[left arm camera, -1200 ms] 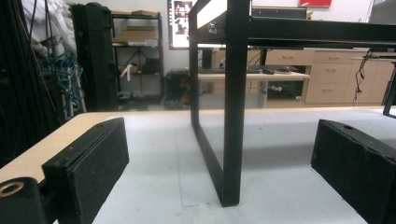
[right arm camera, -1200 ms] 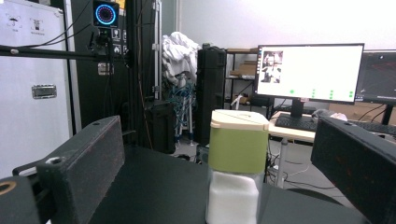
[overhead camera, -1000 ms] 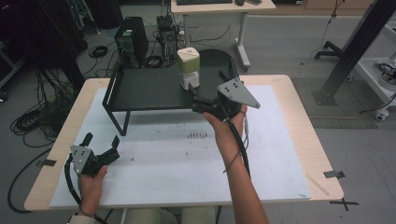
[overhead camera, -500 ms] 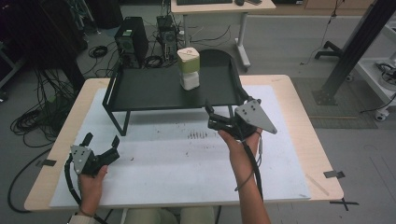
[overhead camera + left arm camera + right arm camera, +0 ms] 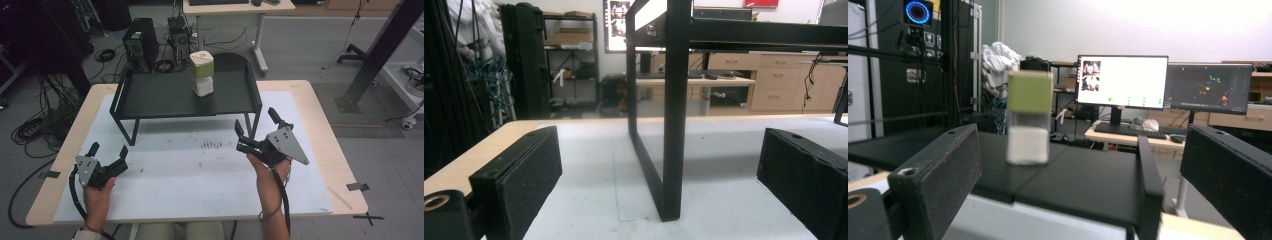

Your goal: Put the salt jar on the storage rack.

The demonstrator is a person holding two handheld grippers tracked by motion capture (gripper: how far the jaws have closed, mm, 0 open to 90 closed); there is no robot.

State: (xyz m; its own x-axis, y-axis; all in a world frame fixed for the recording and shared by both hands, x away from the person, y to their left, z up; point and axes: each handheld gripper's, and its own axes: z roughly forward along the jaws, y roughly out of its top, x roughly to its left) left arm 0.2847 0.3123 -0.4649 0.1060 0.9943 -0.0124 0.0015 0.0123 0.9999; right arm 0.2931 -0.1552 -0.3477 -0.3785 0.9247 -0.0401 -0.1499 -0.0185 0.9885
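Two tongs are seen over the white-covered worktop (image 5: 200,180), both spread wide and empty. The left tongs (image 5: 106,152) are held low near the worktop's front left corner, facing a leg of the black raised tray (image 5: 150,97). The right tongs (image 5: 256,126) are held just beside the tray's front right corner, apart from it. A green-lidded jar (image 5: 202,73) with white contents is stood upright mid-tray, near the back. Judged risk: the tall, narrow jar could be tipped by an off-centre approach, or the tray rim clipped by a low reach.
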